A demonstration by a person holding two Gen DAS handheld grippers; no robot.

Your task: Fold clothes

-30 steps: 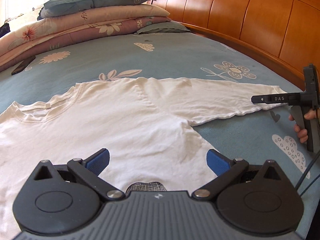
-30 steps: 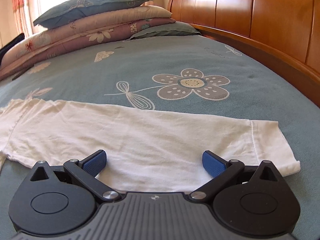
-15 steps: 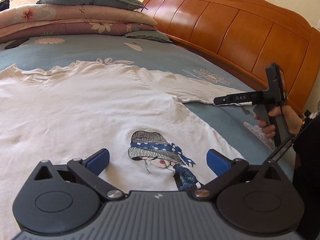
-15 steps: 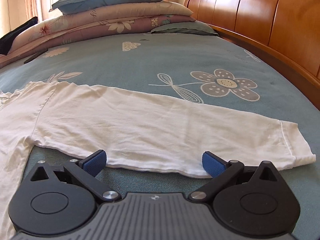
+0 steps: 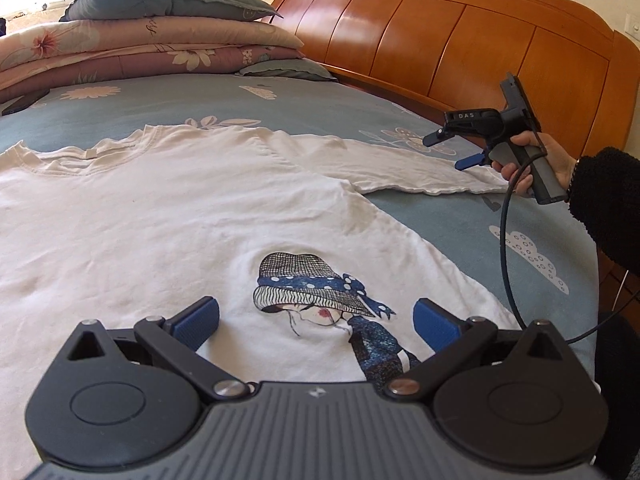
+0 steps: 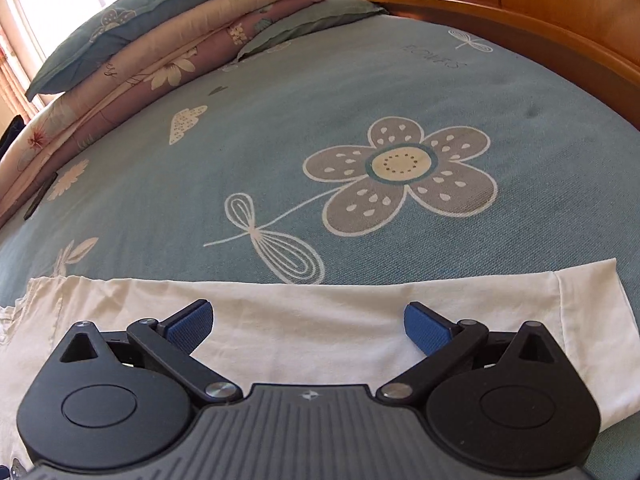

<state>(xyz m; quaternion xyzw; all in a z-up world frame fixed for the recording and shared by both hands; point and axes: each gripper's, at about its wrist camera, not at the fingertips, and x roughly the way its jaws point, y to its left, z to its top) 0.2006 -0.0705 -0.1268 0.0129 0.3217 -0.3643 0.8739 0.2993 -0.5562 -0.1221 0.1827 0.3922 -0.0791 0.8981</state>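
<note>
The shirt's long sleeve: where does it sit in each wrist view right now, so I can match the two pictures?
Left wrist view: the sleeve runs from the white shirt toward the right edge, ending under the right gripper.
Right wrist view: the sleeve lies across the bottom, cuff at the right, behind the open fingers.
Shared landmark: the grey flower print on the bedsheet just beyond the sleeve.

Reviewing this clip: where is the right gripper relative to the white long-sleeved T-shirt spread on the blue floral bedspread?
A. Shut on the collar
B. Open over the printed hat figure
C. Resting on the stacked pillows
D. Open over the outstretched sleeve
D: the right gripper has its blue pads spread wide, with the white T-shirt's outstretched sleeve lying flat between and beneath them.
</note>
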